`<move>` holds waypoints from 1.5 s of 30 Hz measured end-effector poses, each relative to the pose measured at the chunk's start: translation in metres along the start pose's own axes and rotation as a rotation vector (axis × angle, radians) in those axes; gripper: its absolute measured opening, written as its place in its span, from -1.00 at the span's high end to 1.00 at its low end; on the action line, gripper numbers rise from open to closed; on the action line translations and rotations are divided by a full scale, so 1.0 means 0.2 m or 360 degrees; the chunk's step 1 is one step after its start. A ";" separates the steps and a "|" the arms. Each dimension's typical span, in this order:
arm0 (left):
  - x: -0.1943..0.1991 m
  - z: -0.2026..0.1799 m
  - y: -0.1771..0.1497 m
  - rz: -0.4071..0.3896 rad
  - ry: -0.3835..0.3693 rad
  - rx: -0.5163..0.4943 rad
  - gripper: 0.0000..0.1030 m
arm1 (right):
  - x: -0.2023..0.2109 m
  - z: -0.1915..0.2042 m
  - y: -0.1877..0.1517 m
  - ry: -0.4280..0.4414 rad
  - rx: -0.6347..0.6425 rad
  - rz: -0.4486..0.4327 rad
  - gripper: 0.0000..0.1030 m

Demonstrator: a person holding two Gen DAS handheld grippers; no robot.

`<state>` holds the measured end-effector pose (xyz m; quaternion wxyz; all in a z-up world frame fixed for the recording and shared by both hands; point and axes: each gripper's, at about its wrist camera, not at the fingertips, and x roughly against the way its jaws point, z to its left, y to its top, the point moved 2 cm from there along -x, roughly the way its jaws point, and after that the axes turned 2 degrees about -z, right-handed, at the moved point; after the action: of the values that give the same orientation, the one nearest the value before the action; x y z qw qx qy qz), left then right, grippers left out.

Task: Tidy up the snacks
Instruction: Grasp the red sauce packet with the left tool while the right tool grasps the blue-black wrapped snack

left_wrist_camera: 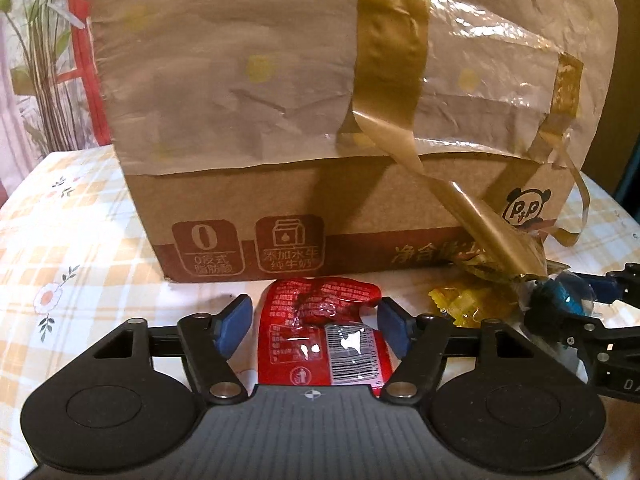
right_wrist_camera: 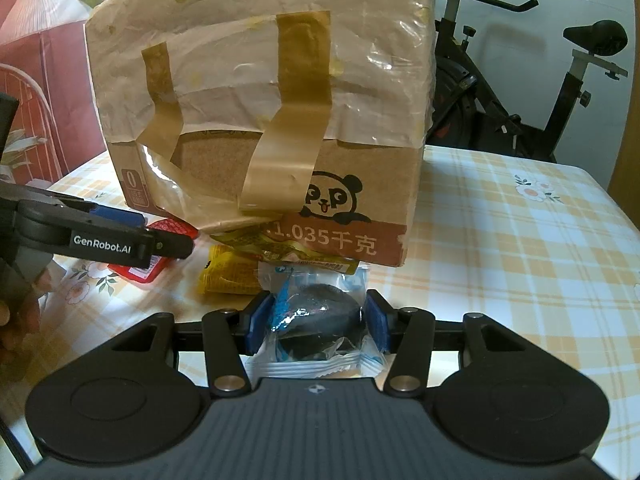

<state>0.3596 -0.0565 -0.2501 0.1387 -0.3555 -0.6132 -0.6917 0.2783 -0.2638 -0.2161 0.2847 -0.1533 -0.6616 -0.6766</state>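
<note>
Jaws of your left gripper (left_wrist_camera: 314, 322) stand spread around the red packet (left_wrist_camera: 320, 336); your right gripper's (right_wrist_camera: 316, 318) clamp the dark cake packet (right_wrist_camera: 320, 320), both before the cardboard box (left_wrist_camera: 280, 128).

A red snack packet (left_wrist_camera: 320, 332) lies flat on the checked tabletop (left_wrist_camera: 80, 240), barcode up, just in front of the taped cardboard box (left_wrist_camera: 320, 120). Beside it a yellow packet (right_wrist_camera: 228, 276) rests against the box's foot, and a clear blue-trimmed packet holding a dark cookie (right_wrist_camera: 320, 320) lies nearest.
</note>
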 end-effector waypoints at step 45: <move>0.17 0.11 -0.08 0.0054 -0.0049 0.0248 -0.37 | 0.00 0.01 0.00 0.0035 -0.0040 0.0000 -0.02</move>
<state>0.3330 -0.0233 -0.2391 0.1683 -0.3645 -0.6610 -0.6340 0.2775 -0.2620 -0.2155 0.2899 -0.1495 -0.6499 -0.6865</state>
